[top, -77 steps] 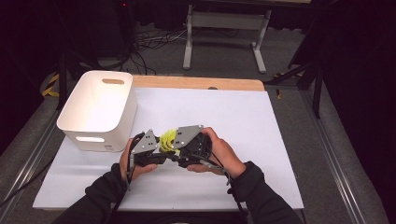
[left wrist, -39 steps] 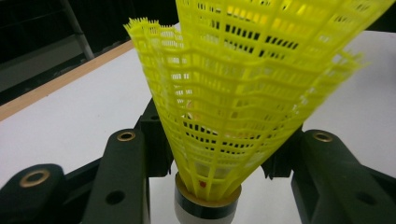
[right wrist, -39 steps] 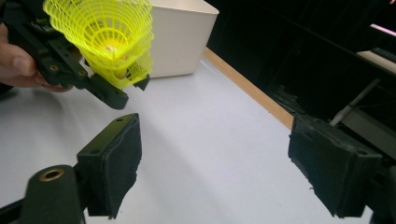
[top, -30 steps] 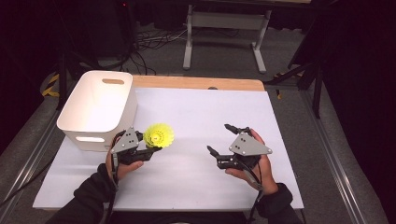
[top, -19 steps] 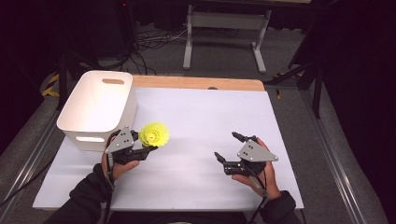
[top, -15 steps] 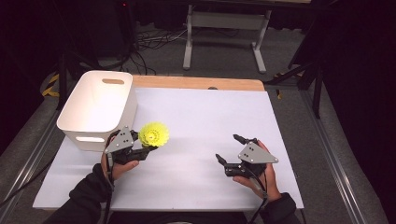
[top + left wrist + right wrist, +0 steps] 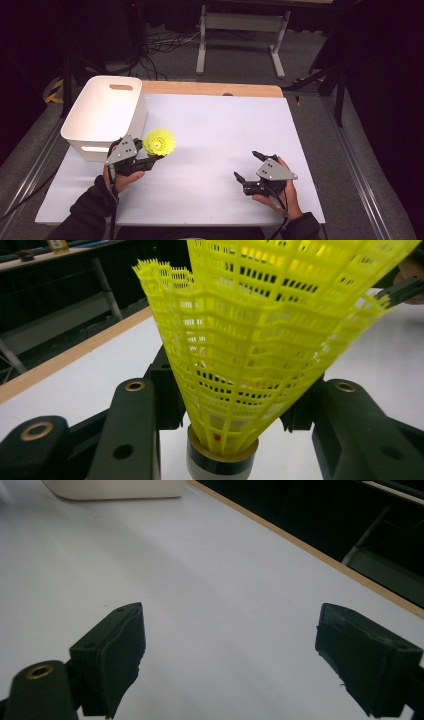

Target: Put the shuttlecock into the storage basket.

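Observation:
A yellow mesh shuttlecock [image 7: 159,143] is held just off the white table, right beside the white bin [image 7: 102,116]. My left gripper [image 7: 150,161] is shut on it near its cork base. In the left gripper view the shuttlecock [image 7: 260,340] stands upright between the two black jaws, its skirt flaring toward the camera. My right gripper [image 7: 248,166] hovers low over the table's front right, open and holding nothing. In the right gripper view its jaws stand wide apart over bare white surface, and the right gripper [image 7: 230,640] faces the bin [image 7: 115,489] far off.
The white bin is a tall tub with a handle slot, standing at the table's left side. A wooden strip [image 7: 210,89] runs along the table's far edge. Cables and a metal stand [image 7: 240,30] lie on the floor beyond it.
Both grippers were together on the shuttlecock at first. The right one let go and drew off to the front right, open. The left one carried the shuttlecock slightly left toward the bin.

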`<act>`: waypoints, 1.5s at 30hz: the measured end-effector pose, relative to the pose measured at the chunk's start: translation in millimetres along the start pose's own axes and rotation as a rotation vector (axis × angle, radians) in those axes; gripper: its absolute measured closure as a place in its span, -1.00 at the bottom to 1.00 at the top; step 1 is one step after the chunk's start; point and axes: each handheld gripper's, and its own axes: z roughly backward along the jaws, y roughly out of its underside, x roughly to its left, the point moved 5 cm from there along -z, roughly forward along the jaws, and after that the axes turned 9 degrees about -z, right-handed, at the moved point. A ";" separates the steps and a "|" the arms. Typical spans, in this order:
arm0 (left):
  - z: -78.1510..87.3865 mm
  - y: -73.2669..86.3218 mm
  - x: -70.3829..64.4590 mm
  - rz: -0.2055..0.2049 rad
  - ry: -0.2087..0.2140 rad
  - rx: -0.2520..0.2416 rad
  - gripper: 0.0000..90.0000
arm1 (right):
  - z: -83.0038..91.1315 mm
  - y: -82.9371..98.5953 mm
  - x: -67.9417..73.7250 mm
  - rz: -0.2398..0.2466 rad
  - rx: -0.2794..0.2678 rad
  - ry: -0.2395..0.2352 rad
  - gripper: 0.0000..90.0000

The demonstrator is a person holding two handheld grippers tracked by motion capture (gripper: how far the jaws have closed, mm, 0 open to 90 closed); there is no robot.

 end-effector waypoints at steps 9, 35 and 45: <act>6.7 -0.7 4.3 -0.004 -0.014 0.000 0.20 | -3.7 5.6 -1.4 -0.010 0.013 -0.007 -0.71; 48.7 1.3 11.6 0.025 -0.079 -0.021 0.20 | -7.7 9.0 0.8 -0.019 0.032 -0.040 -0.72; 67.4 0.3 17.3 0.031 -0.107 -0.018 0.20 | -7.7 8.1 0.2 -0.029 0.019 -0.048 -0.70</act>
